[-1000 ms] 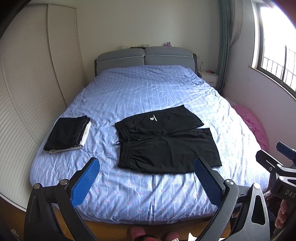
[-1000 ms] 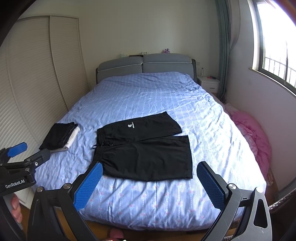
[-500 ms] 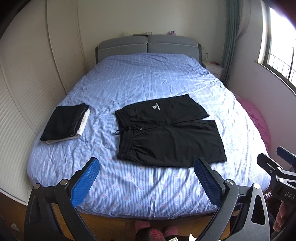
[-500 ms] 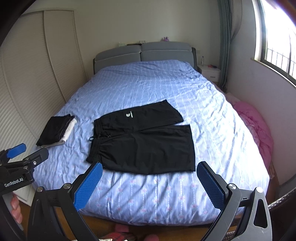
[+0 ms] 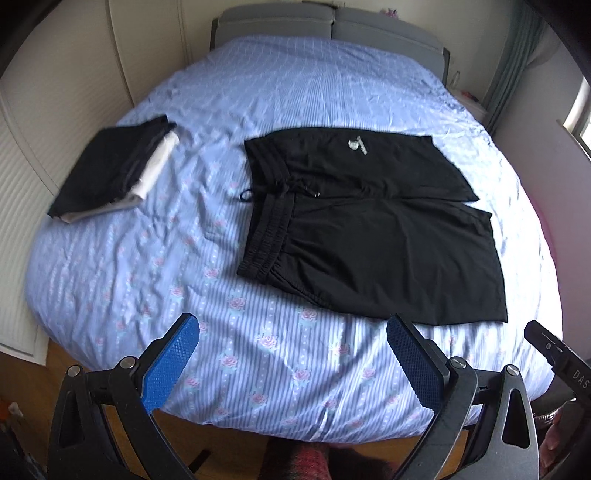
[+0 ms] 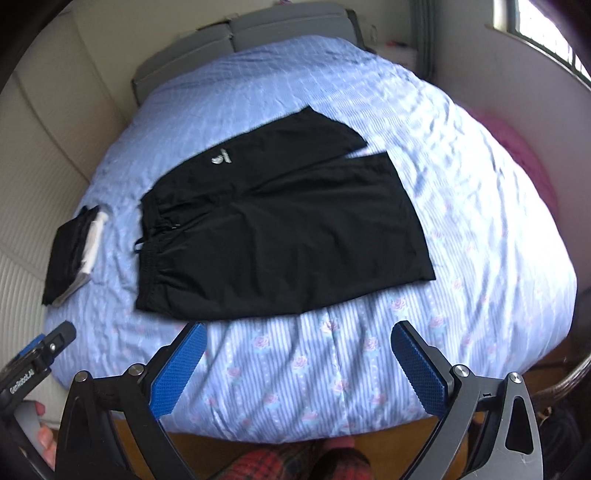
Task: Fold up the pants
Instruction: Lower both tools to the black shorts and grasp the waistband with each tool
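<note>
Black shorts (image 5: 369,229) (image 6: 280,229) lie flat on the blue striped bed (image 5: 258,350) (image 6: 332,369), waistband to the left, both legs pointing right, a small white logo on the far leg. My left gripper (image 5: 291,354) hangs open over the bed's front edge, a little in front of the shorts' near hem, holding nothing. Over the same front edge my right gripper (image 6: 295,358) stands open and empty, just short of the near hem. Each gripper's body shows at the edge of the other view.
A folded stack of black and white clothes (image 5: 114,170) (image 6: 74,254) rests at the bed's left side. A grey headboard (image 5: 332,22) is at the far end, white wardrobe doors (image 5: 22,166) on the left, a window (image 6: 546,26) and pink fabric (image 6: 524,147) on the right.
Both grippers have moved forward and tilted down over the bed's front edge, so the shorts look much closer. The jaws stay open. The shorts and the stack have not moved.
</note>
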`<state>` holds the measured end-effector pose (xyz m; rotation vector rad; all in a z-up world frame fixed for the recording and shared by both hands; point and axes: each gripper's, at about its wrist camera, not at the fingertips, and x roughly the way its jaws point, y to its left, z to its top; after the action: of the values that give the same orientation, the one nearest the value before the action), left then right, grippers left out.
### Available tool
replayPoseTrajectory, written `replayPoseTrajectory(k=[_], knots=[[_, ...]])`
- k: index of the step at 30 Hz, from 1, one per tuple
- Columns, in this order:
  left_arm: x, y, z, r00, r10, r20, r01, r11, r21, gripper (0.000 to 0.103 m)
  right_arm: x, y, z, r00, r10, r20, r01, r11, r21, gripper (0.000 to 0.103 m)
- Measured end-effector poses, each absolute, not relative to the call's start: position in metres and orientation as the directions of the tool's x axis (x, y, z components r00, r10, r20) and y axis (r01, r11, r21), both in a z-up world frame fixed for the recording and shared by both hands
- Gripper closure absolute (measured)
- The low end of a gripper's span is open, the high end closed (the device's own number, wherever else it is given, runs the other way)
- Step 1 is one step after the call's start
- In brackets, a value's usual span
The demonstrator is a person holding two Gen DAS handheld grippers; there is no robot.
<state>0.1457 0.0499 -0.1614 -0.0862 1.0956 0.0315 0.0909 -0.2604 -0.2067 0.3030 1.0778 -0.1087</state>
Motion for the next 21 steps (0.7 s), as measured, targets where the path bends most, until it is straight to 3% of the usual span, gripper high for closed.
replayPoseTrajectory(k=[13,21], knots=[[0.222,0.048,-0.311,0.252,-0.093,-0.963,-0.224,0.963,-0.152,0.005,0.155,-0.304,-0.349,0.297,0.097,-0.950,0.463,0.856,0.232,0.017],[0.233,0.054,-0.362,0.197,-0.167,-0.966,-0.368,0.901,-0.231,0.009,0.162,-0.331,-0.391,0.293,0.138,-0.946,0.537,0.795,0.282,0.021]])
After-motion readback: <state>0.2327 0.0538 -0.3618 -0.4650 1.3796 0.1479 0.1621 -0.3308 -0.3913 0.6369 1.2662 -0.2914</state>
